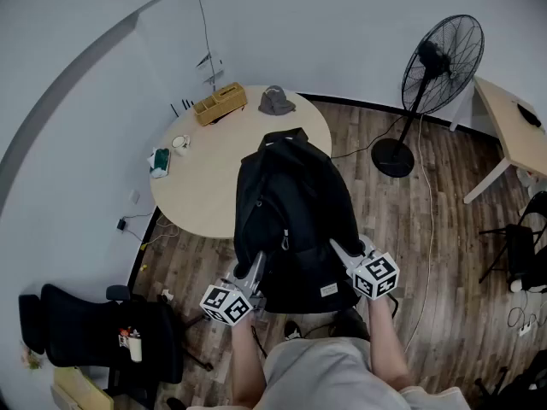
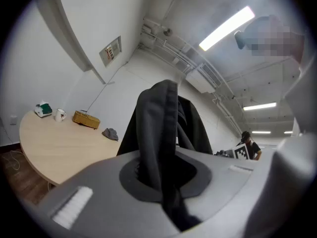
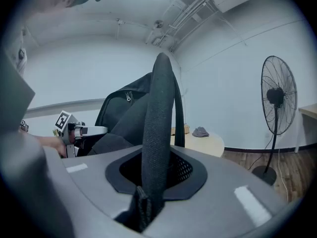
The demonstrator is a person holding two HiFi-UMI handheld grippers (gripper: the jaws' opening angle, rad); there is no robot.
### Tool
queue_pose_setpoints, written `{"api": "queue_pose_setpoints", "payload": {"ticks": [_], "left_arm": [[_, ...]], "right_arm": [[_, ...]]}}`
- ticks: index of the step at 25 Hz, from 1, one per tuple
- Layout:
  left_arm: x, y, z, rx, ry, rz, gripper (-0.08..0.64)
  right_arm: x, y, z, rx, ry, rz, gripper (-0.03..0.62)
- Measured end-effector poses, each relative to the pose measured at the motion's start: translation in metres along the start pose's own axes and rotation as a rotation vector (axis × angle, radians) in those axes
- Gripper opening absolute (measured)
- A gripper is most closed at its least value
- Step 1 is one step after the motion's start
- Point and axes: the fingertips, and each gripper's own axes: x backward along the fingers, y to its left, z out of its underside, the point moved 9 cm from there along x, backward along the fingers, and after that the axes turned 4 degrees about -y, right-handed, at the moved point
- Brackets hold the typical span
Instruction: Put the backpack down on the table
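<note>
A black backpack (image 1: 292,220) hangs in the air between my grippers, its upper part over the near edge of the round wooden table (image 1: 205,178). My left gripper (image 1: 255,267) is shut on one black shoulder strap (image 2: 157,148). My right gripper (image 1: 340,251) is shut on the other strap (image 3: 157,133), a padded mesh band that runs up between its jaws. In the right gripper view the backpack's body (image 3: 126,115) shows left of the strap, with the left gripper's marker cube (image 3: 63,121) beyond it.
On the table's far side lie a wicker tray (image 1: 220,103), a grey cap (image 1: 275,101), a white mug (image 1: 179,143) and a green pack (image 1: 160,161). A standing fan (image 1: 427,84) is at the right, a black office chair (image 1: 94,331) at the lower left.
</note>
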Motion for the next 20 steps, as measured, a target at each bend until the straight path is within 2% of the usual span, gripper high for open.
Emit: {"api": "queue_pose_setpoints", "payload": {"ticks": [7,13,17,20], "left_arm": [[0.04,0.012,-0.005,-0.021,0.012,0.011,0.067],[0.031,0.015,-0.015,-0.025,0.035,0.008,0.067],[0.052,0.037,-0.015,-0.025,0.036,0.014,0.067],[0.051,0.047,-0.016,-0.019,0.035,0.011,0.067]], "right_arm": [[0.001,0.047,0.014,-0.007,-0.006,0.032,0.075],[-0.005,0.044,0.009,-0.029,0.002,0.047,0.077],[-0.019,0.068,0.021,-0.027,0.002,0.055,0.077],[-0.03,0.069,0.022,-0.024,0.008,0.056,0.077]]}}
